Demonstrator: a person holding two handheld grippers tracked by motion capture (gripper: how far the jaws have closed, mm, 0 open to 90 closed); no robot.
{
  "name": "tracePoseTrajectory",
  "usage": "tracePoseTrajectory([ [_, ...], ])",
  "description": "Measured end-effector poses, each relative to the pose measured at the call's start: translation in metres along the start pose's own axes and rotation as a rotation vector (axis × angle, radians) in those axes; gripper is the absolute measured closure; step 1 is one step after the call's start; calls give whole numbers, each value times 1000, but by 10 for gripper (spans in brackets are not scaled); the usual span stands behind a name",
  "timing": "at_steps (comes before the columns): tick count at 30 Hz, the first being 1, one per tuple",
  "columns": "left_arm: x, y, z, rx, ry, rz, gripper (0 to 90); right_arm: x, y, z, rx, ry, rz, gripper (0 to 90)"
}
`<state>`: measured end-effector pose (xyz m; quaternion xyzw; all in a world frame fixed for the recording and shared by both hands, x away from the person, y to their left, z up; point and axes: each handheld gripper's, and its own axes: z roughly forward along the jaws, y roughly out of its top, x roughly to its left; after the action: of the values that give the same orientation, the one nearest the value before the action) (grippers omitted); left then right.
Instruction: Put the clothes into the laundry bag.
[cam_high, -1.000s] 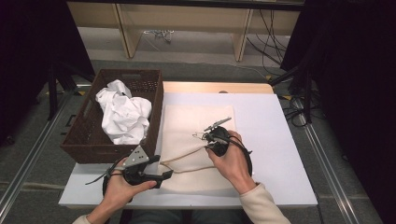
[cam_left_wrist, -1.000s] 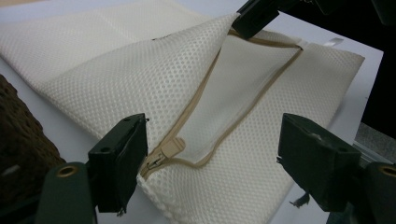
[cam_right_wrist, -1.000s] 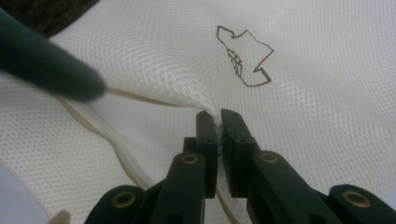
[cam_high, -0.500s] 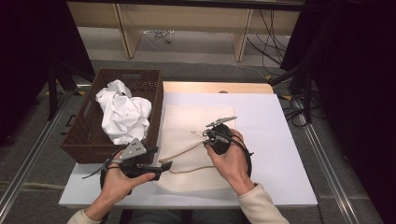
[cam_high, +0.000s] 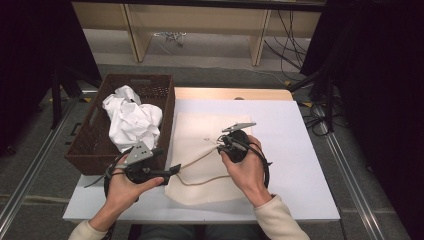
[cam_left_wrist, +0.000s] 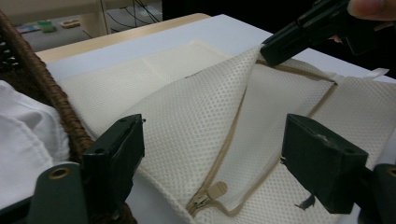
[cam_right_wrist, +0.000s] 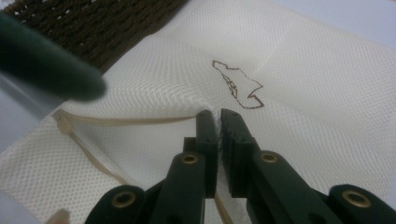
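A cream mesh bag (cam_high: 200, 131) with a tan zipper lies flat on the white table (cam_high: 300, 150). My right gripper (cam_high: 220, 143) is shut on a pinch of the bag's upper layer (cam_right_wrist: 303, 70) and holds that layer up off the lower one. It shows as a raised fold (cam_left_wrist: 224, 107) in the left gripper view, under the right gripper (cam_left_wrist: 299, 35). My left gripper (cam_left_wrist: 215, 154) stands open just off the bag's near left corner, with the zipper pull (cam_left_wrist: 215, 189) below its jaws. A small brown outline (cam_right_wrist: 238, 86) marks the mesh beyond the right jaws.
A dark wicker basket (cam_high: 87, 162) stands at the table's left, close to the bag's edge, with a crumpled white cloth (cam_high: 132, 120) in it. Bare white table lies to the right of the bag. Cables and shelf legs are on the floor behind.
My left gripper has risen a little beside the bag's left corner. The right gripper has stayed where it was, still pinching the mesh.
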<state>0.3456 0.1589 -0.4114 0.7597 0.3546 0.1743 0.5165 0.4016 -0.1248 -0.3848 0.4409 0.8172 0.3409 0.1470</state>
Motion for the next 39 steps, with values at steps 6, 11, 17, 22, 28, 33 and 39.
tracePoseTrajectory([
  [6,12,10,-5,-13,67,2,185,0,2,-3,3,10,18,872],
  [11,27,21,-9,-17,142,0,153,0,3,-5,-19,7,15,871],
  [17,52,29,-7,-1,234,-33,140,2,5,-7,-30,7,9,870],
  [22,68,37,-5,13,277,-55,135,4,7,-9,-38,4,23,871],
  [28,94,50,-2,33,320,-107,129,4,7,-8,-47,7,-2,871],
  [33,117,54,6,85,349,-145,116,5,6,-6,-41,5,34,872],
  [39,143,53,23,213,370,-150,94,4,6,-6,-29,5,30,871],
])
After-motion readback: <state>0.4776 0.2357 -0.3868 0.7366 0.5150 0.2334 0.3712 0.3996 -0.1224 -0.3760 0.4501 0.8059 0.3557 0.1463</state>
